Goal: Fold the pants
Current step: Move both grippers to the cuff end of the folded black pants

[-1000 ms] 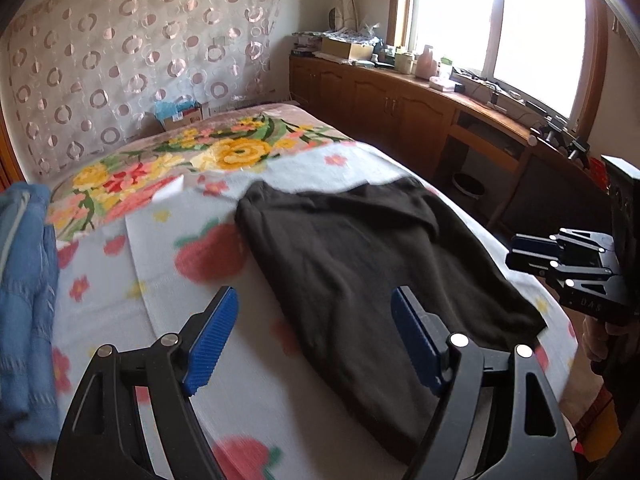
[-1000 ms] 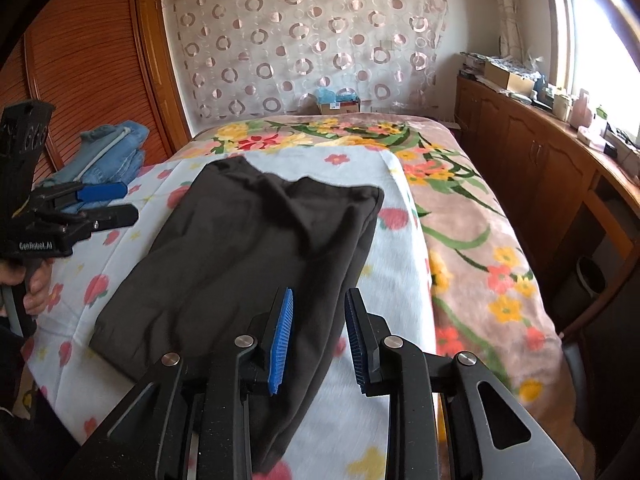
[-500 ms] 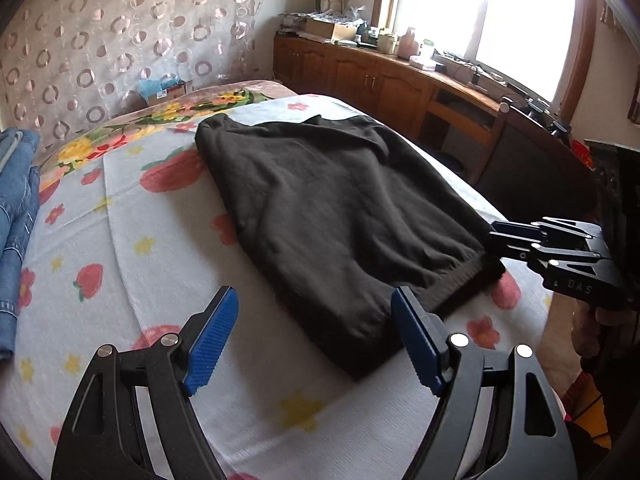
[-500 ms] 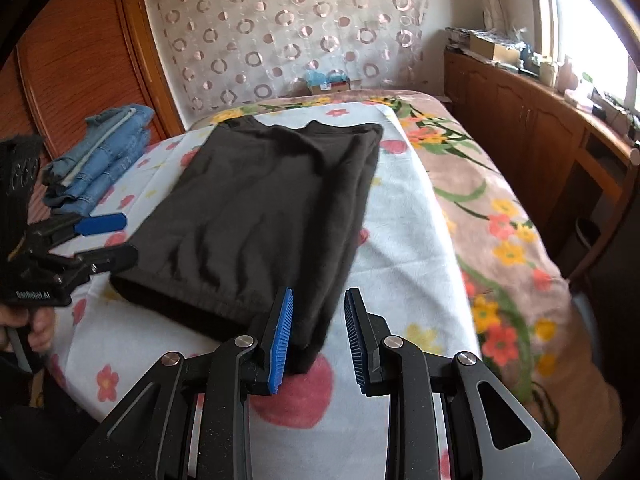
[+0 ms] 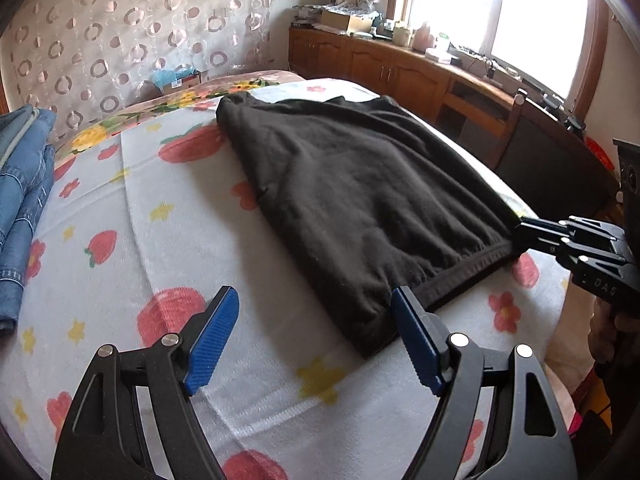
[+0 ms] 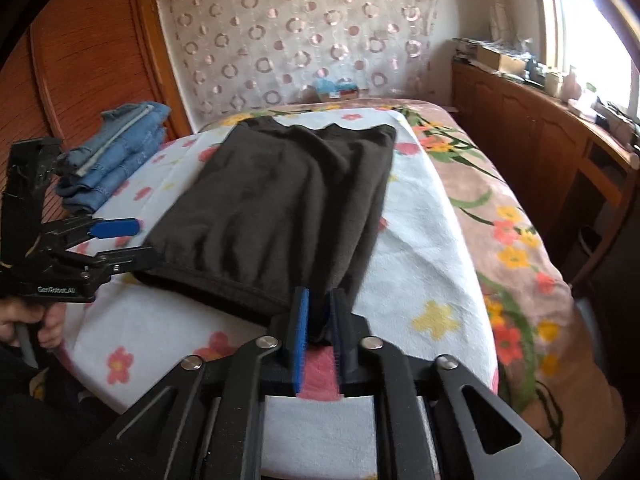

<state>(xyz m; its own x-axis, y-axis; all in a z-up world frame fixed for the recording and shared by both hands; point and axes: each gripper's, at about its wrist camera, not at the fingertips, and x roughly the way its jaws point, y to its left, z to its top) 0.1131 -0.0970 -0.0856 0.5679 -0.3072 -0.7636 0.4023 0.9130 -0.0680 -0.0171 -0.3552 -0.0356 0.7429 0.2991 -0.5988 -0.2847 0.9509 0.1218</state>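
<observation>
Black pants [image 5: 360, 200] lie flat and folded lengthwise on a white floral blanket [image 5: 160, 248] on the bed; they also show in the right wrist view [image 6: 288, 200]. My left gripper [image 5: 316, 332] is open, its jaws wide apart at the near left corner of the waistband; it shows in the right wrist view [image 6: 120, 240] too. My right gripper [image 6: 319, 316] is shut on the near right corner of the waistband, and it shows in the left wrist view [image 5: 520, 236].
A stack of folded blue jeans [image 6: 116, 152] lies at the bed's left side [image 5: 24, 184]. Wooden cabinets [image 5: 400, 76] run under the window on the right. A small box [image 6: 336, 90] sits at the bed's far end by the patterned curtain.
Both grippers have drawn back to the near waistband edge. The right gripper's jaws have closed on the waistband corner. The left gripper stays open.
</observation>
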